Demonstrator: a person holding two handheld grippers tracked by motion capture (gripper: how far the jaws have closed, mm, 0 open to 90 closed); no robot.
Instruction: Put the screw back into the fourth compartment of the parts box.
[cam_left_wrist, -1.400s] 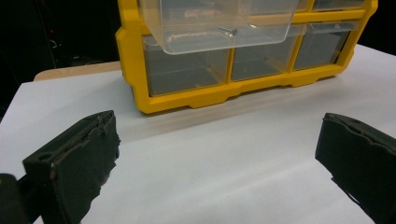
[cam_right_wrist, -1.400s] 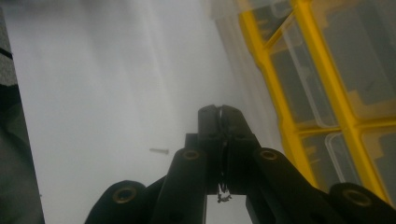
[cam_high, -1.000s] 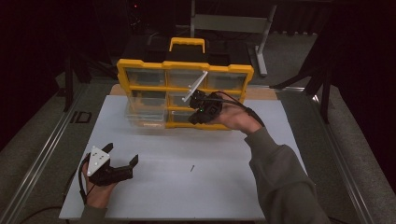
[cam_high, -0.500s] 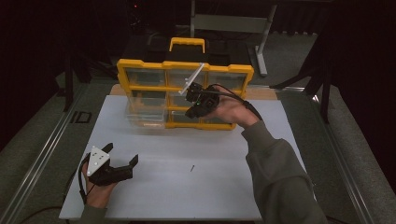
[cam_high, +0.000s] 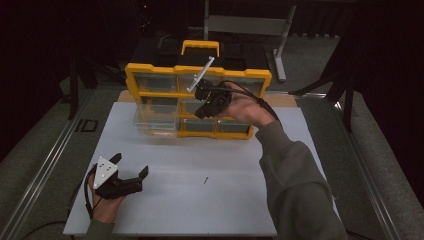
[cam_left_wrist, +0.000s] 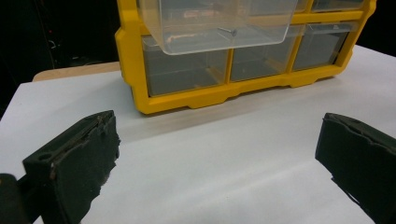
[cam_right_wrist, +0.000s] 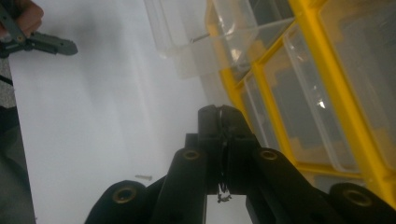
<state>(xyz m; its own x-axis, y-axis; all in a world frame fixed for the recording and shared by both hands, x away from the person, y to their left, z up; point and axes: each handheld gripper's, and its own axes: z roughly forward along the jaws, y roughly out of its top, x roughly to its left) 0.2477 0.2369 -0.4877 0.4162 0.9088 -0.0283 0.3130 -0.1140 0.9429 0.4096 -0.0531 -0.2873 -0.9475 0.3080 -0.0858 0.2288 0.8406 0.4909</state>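
1. High view. A yellow organizer (cam_high: 200, 100) with clear drawers stands at the far edge of the white surface (cam_high: 225, 200). One drawer (cam_high: 156, 121) on its left side is pulled out. The right gripper (cam_high: 200, 102) is held in front of the organizer's middle, above the surface, its fingers pressed together; whether they pinch anything cannot be told here. The left gripper (cam_high: 131, 176) rests low at the near left corner, fingers spread wide and empty. A small screw (cam_high: 205, 180) lies alone on the surface, between the two grippers and well apart from both.

2. Left gripper view. The two black fingers (cam_left_wrist: 74, 163) stand far apart with nothing between them. Ahead is the organizer (cam_left_wrist: 187, 100); the pulled-out drawer (cam_left_wrist: 219, 28) overhangs its front and holds a screw (cam_left_wrist: 227, 31).

3. Right gripper view. The fingers (cam_right_wrist: 219, 126) are shut tight against each other; no held thing can be made out. Beyond them lie the organizer (cam_right_wrist: 345, 107) and the open drawer (cam_right_wrist: 205, 42). The loose screw (cam_right_wrist: 144, 177) lies on the surface (cam_right_wrist: 93, 116) just beside the gripper's body. The left gripper (cam_right_wrist: 51, 44) shows at the upper left.
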